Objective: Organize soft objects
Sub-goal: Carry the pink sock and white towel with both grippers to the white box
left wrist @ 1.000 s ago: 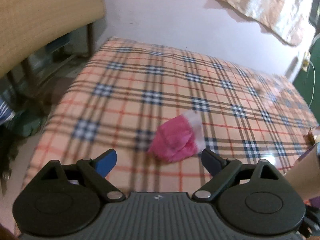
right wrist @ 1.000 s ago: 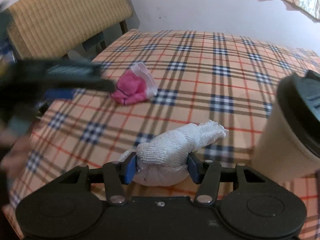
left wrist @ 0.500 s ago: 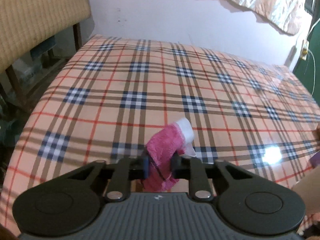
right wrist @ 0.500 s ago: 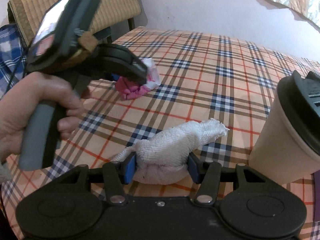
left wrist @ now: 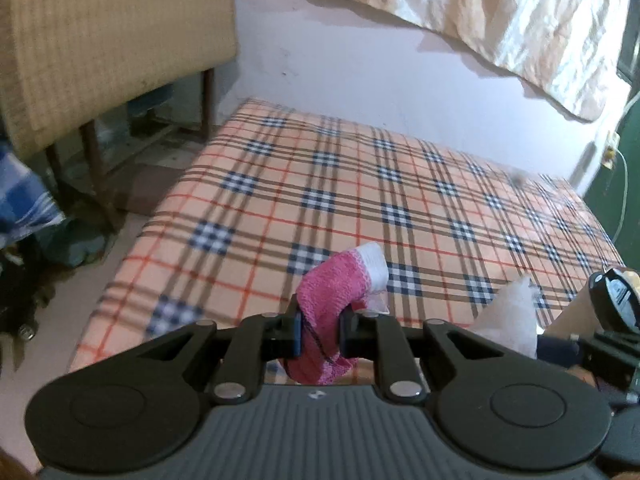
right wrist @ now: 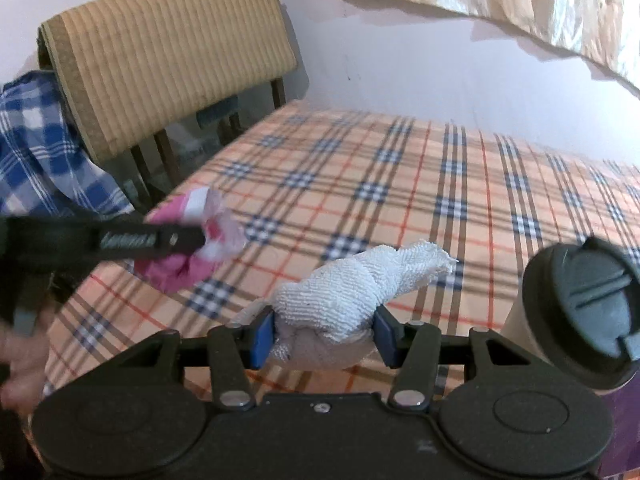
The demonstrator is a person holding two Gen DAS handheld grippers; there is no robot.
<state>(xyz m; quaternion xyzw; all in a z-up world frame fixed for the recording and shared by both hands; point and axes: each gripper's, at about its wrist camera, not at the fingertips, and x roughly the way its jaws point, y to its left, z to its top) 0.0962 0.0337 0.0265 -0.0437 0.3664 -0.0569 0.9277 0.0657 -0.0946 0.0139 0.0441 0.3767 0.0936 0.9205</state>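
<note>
Gripping a pink towel [left wrist: 326, 308] at the left: left gripper [left wrist: 319, 330] closed tight on the bundle, fingers [left wrist: 291, 330] pressed into its middle, the white-banded end sticking forward past the tips and the lower end hanging below them. Held clear above the plaid blanket [left wrist: 280, 200] on the bed, not touching the cloth. Seen from the right wrist as a blurred black tool coming in from the left edge with the pink towel [right wrist: 180, 264] bunched at its tip.

Further right, clamped in the right gripper [right wrist: 324, 334]: a white towel [right wrist: 352, 288], rolled, blue fingers [right wrist: 262, 338] squeezed against both sides of its thick end, the thinner end pointing forward and to the right. Lower edge of the roll close to the blanket [right wrist: 400, 184]; contact hard to judge.

At the far right, just beside the white towel: a tan cup [right wrist: 516, 320] topped by a dark lid [right wrist: 584, 308], upright. Also visible at the right edge of the left wrist view as cup [left wrist: 572, 312].

Behind, at the left: a chair with a woven tan back [right wrist: 168, 52], a blue checked cloth [right wrist: 36, 148] draped beside it.
</note>
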